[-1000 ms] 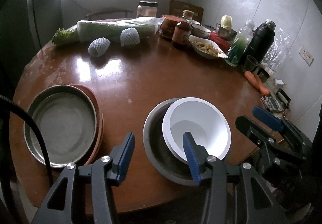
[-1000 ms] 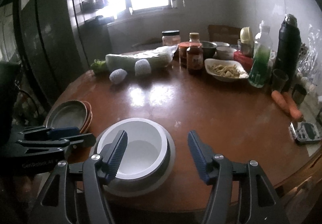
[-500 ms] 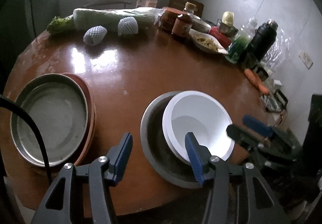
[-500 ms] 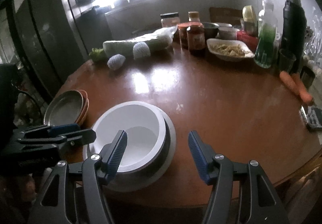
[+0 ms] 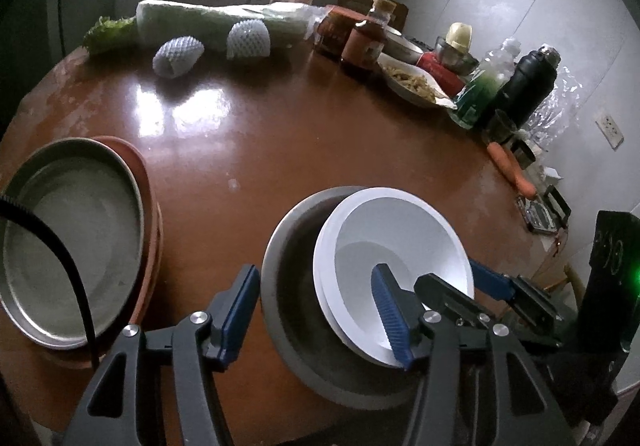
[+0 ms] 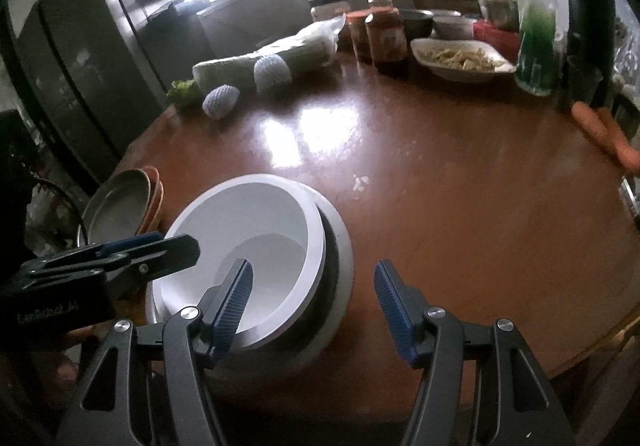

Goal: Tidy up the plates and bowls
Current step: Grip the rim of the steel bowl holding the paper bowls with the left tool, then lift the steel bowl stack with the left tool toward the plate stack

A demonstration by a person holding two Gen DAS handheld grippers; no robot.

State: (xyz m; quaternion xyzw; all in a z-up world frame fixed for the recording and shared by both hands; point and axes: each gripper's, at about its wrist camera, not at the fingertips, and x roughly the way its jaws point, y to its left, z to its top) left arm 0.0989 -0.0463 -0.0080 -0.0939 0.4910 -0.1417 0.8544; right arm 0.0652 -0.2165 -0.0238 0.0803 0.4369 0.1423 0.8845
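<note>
Lifting the white bowl [image 5: 394, 266] out of the grey metal bowl [image 5: 296, 286] near the worktop [image 5: 304, 149] edge is best done by its rim; left gripper [image 5: 316, 310] is opening, empty, and right gripper [image 6: 312, 306] stands wide, holding nothing.

Faint pale lettering on the left gripper [image 6: 152, 254] body — roughly "EanRobot.AI", blurred, other labels unreadable

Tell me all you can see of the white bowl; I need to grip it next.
The white bowl is round, deep and smooth, plastic or ceramic by its look, and empty. It sits upright, off-centre, nested in a wider grey metal bowl near the table's front edge. A second white rim shows under its own. No pad presses it.
</note>
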